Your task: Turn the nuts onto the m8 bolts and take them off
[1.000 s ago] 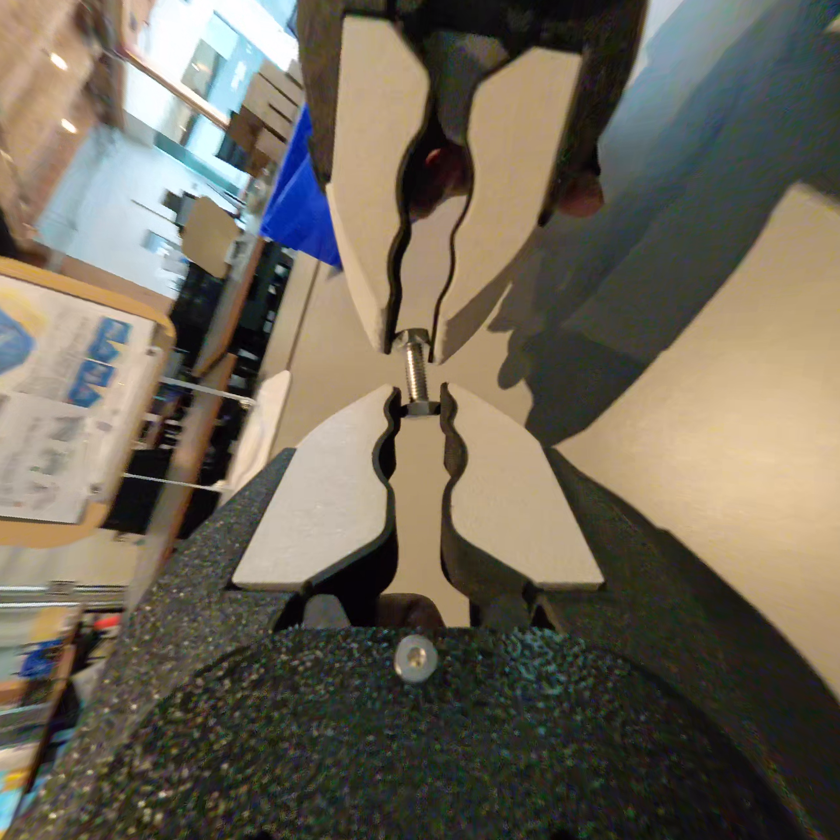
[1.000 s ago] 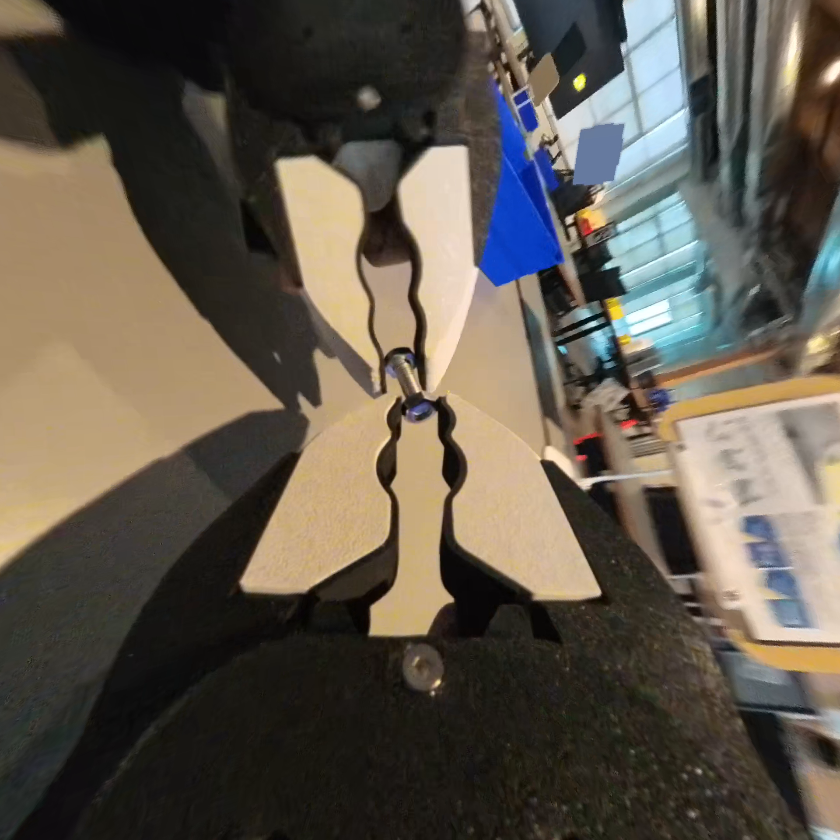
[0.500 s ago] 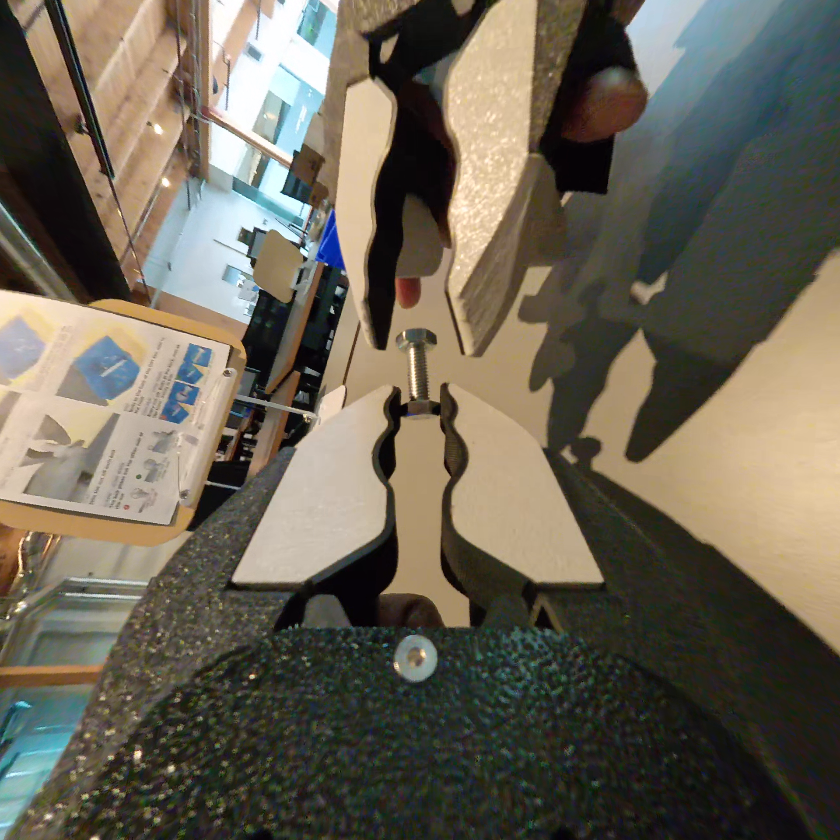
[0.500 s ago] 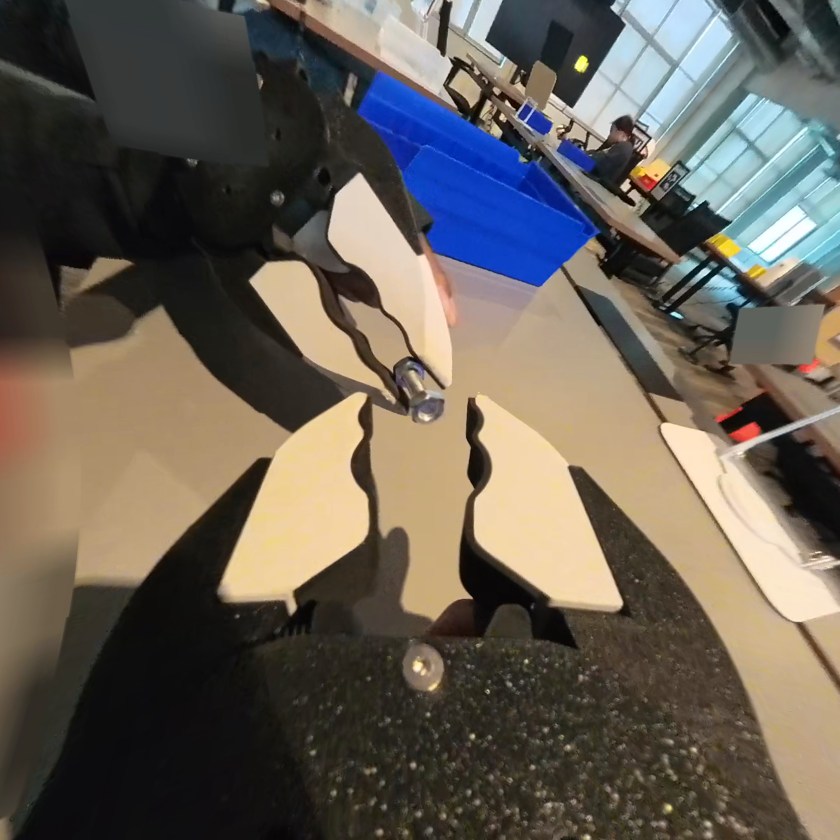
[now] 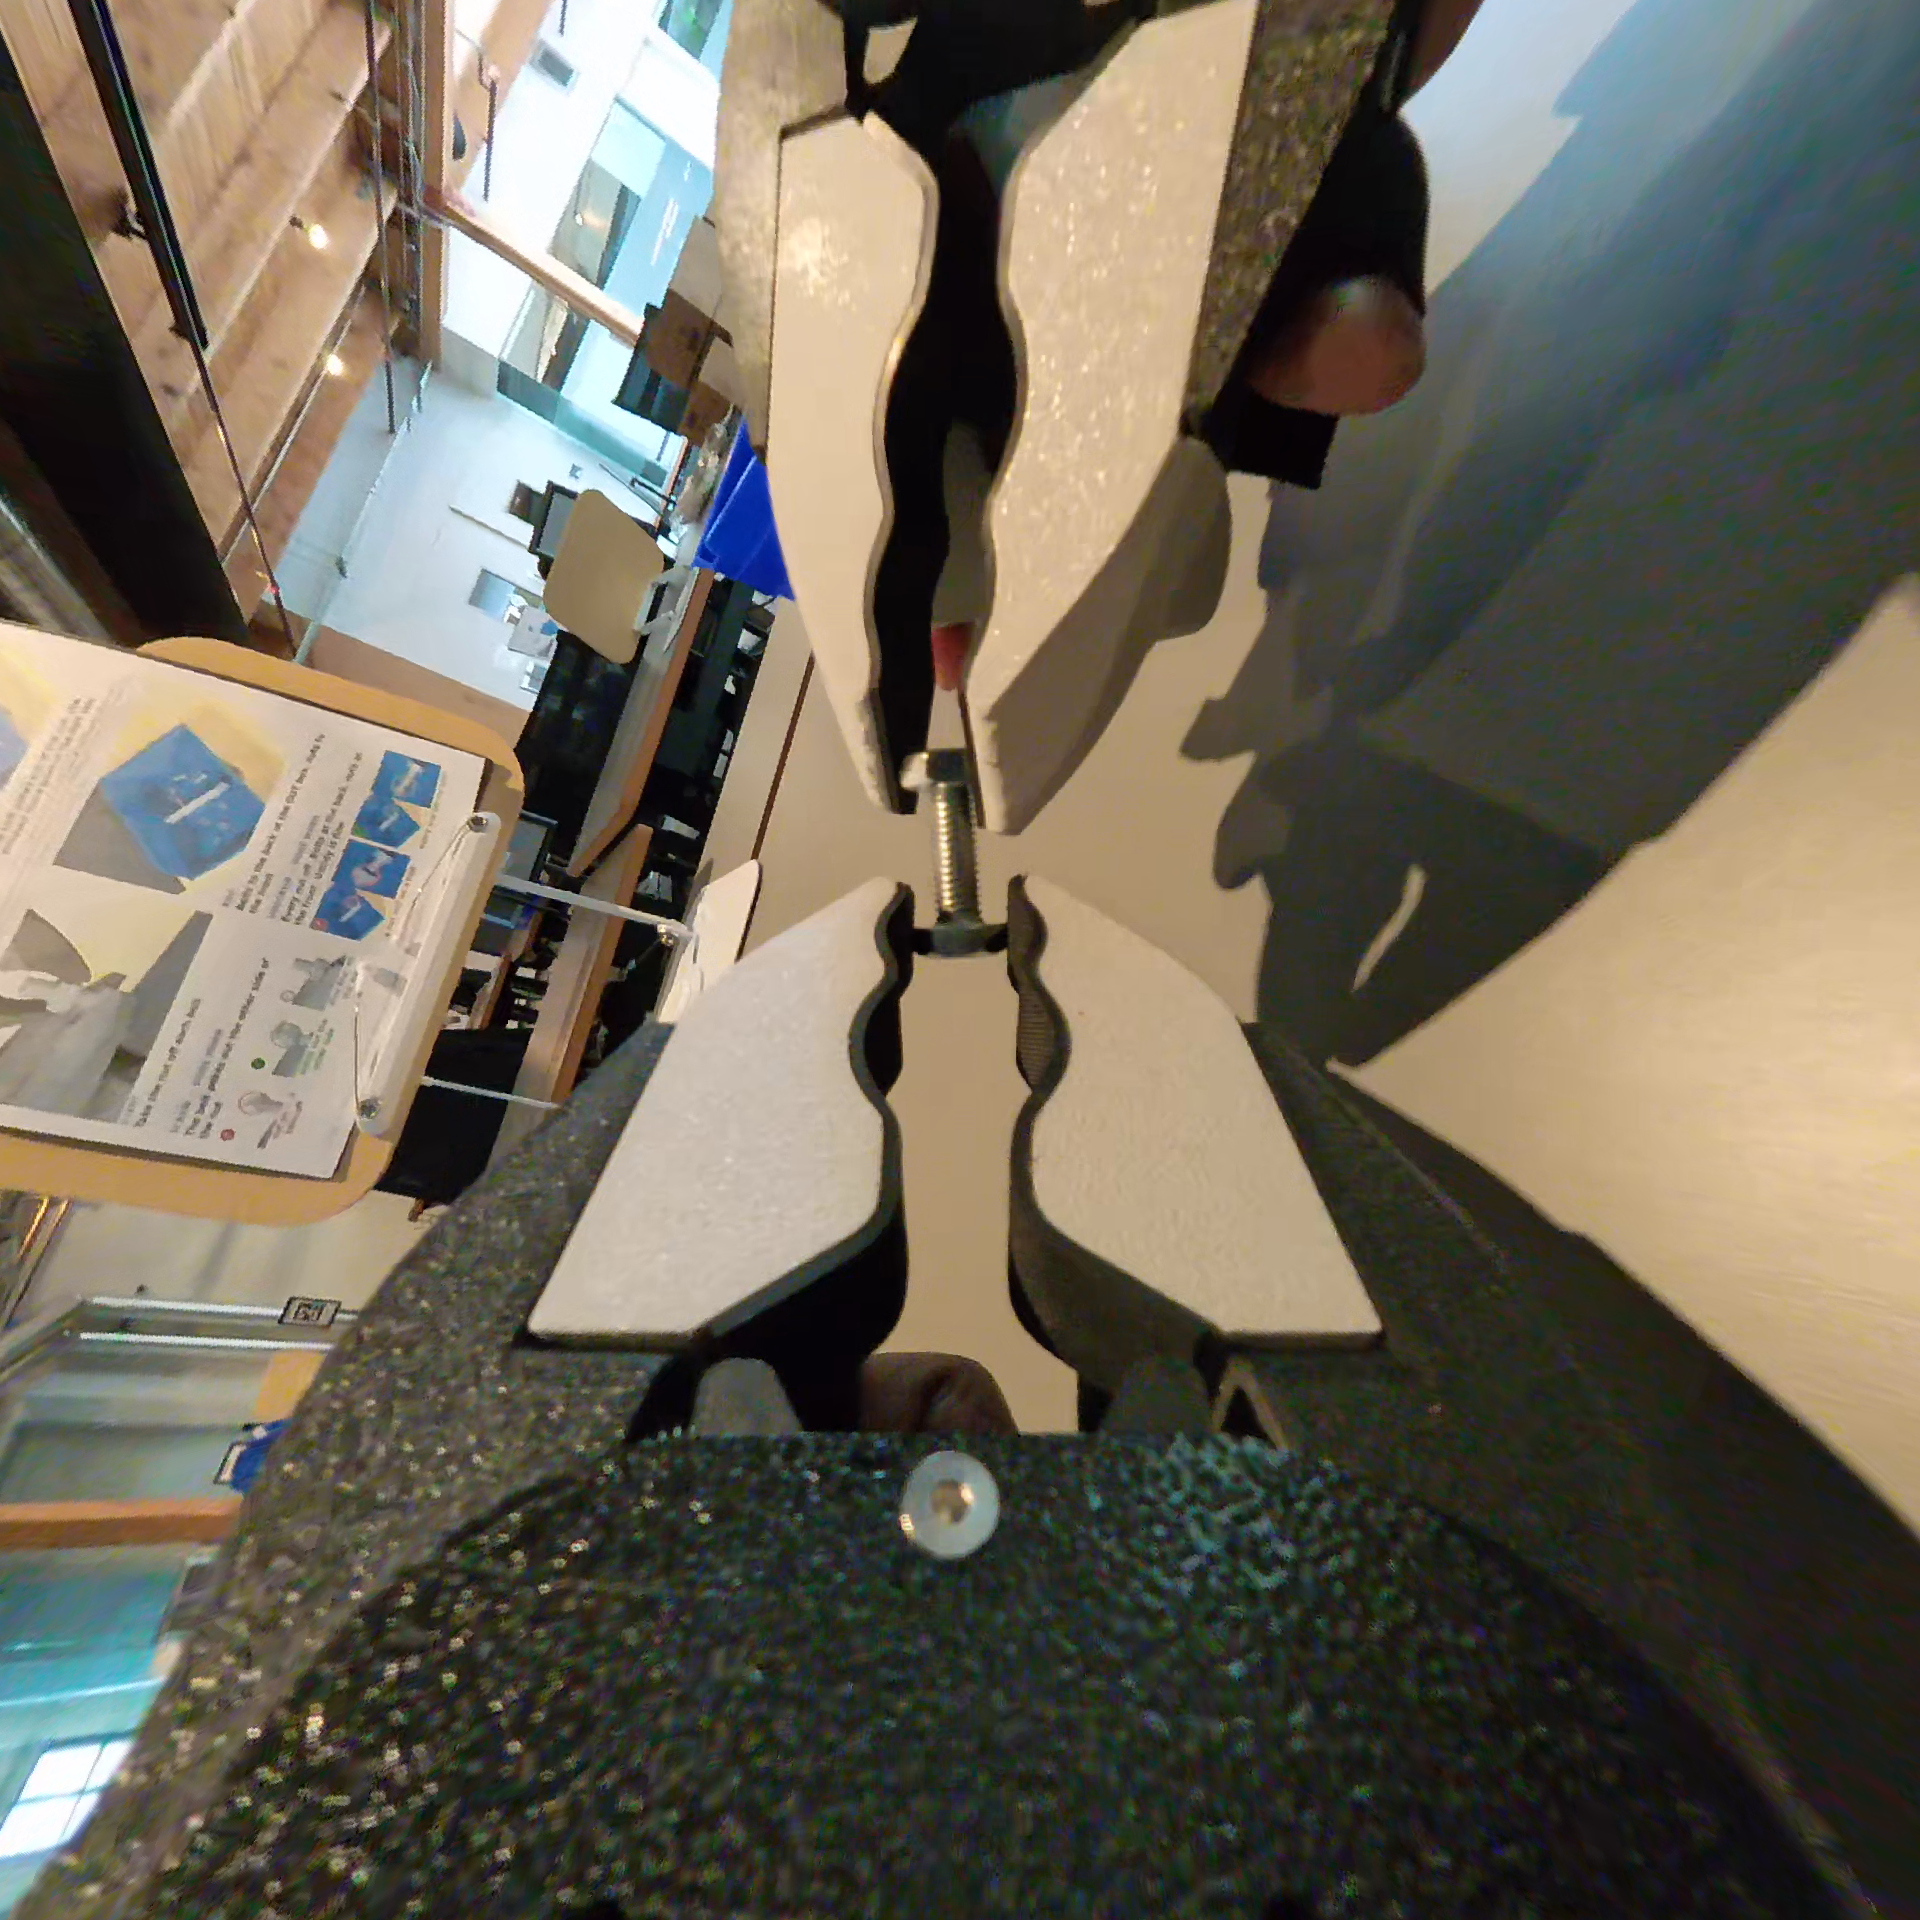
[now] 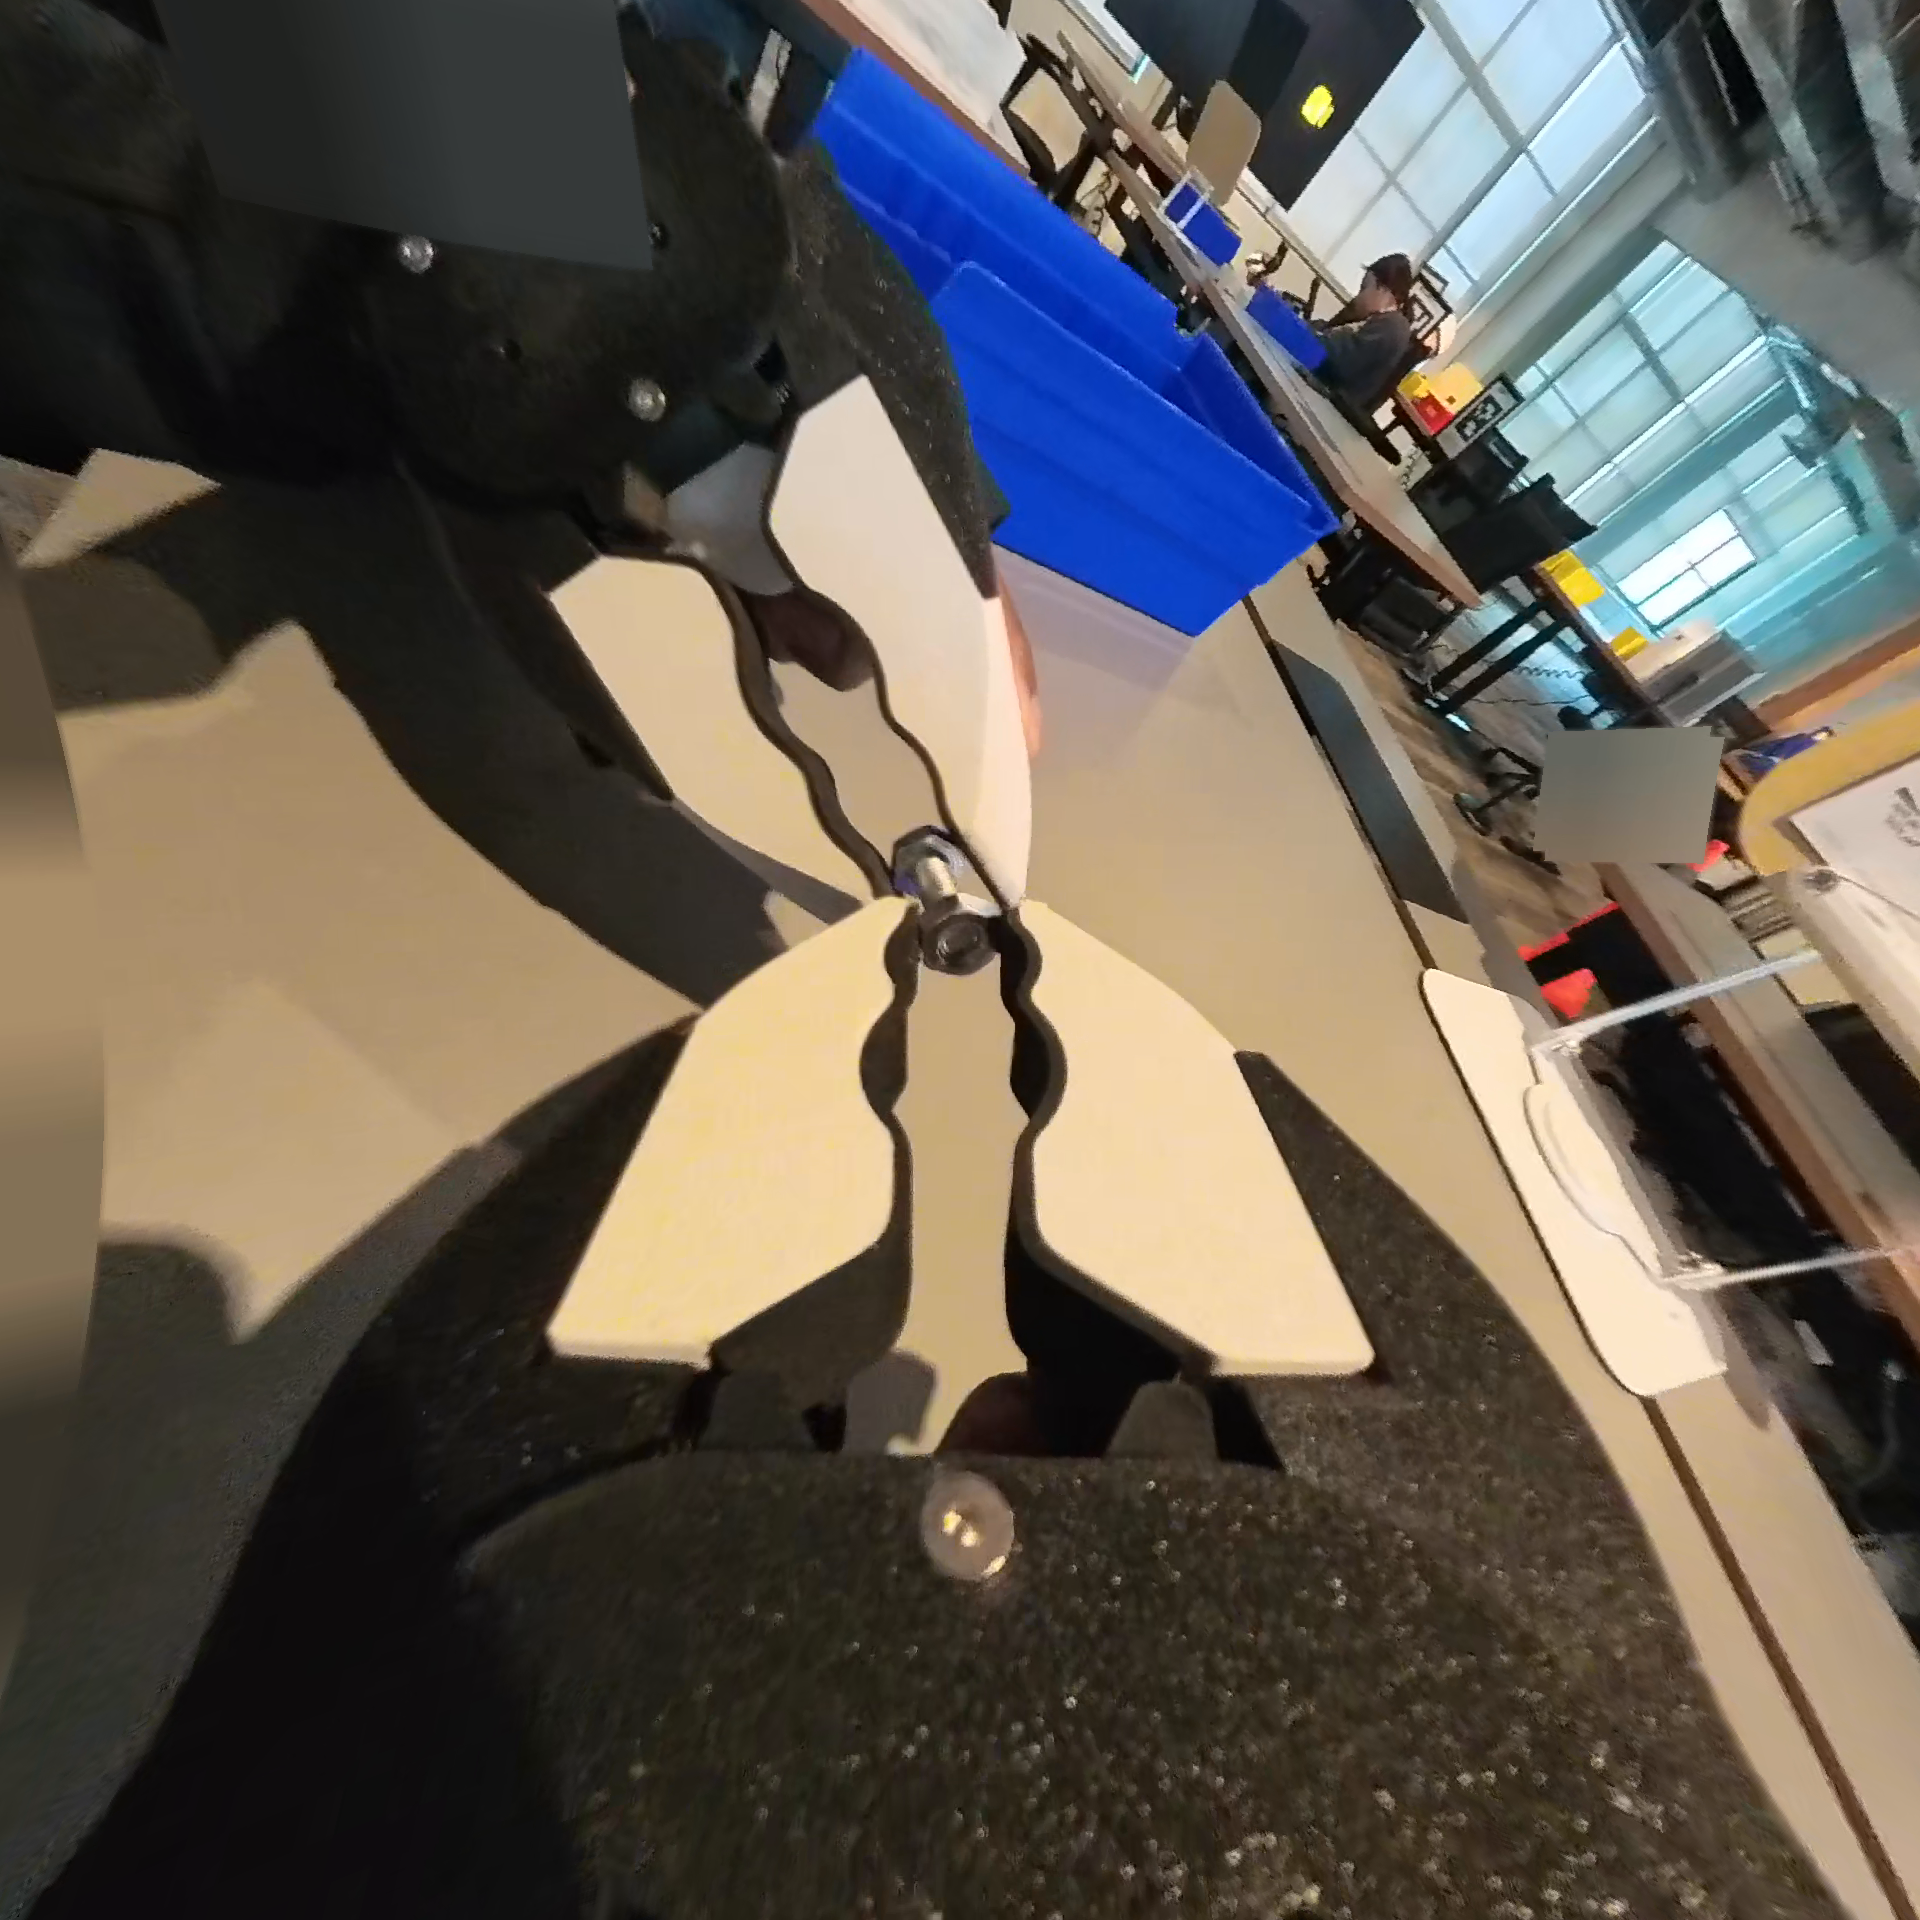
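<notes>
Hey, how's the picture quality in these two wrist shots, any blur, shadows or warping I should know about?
Left wrist view: bolt and nut sharp; hard dark shadows fall on the table; wide-angle lens bends the poster board. Right wrist view: bolt slightly soft, left edge smeared, blue bins clear, windows bright.

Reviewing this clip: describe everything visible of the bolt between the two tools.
The bolt is a short, silvery, threaded metal piece with a hex head. It hangs above the table, spanning the two tools. The right tool pinches its head; the left tool grips the nut on its other end. Bare thread shows between them.
</notes>
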Available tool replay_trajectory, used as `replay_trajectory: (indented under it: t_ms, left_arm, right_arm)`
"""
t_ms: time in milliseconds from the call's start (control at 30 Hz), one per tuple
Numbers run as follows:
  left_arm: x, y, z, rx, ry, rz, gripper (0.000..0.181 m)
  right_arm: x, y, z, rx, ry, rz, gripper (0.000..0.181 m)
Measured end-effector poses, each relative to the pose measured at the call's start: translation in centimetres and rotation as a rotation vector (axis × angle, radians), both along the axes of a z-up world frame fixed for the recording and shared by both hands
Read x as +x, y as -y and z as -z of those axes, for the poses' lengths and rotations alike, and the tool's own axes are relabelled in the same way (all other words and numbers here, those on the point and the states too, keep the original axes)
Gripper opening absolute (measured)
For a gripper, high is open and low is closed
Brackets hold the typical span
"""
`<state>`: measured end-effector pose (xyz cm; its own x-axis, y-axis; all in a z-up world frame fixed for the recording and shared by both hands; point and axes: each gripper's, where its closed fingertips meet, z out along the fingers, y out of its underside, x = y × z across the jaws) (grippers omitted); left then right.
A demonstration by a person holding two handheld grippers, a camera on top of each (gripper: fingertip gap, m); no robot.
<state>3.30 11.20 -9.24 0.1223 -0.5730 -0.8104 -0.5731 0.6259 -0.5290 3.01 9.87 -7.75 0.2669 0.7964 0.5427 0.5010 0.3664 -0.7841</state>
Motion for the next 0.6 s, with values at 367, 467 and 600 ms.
replay_trajectory:
  t_ms: [367,467,600]
  left_arm:
    - [-0.1,-0.3,0.4,0.013,-0.020,-0.026,0.015]
    - [-0.1,-0.2,0.4,0.007,-0.023,-0.022,0.009]
    - [0.0,-0.1,0.4,0.001,-0.020,-0.019,0.009]
  right_arm:
    - [-0.2,-0.8,0.7,0.084,0.086,0.051,0.015]
    - [-0.3,-0.7,0.6,0.096,0.083,0.049,0.015]
    - [-0.4,-0.6,0.4,0.100,0.073,0.042,0.015]
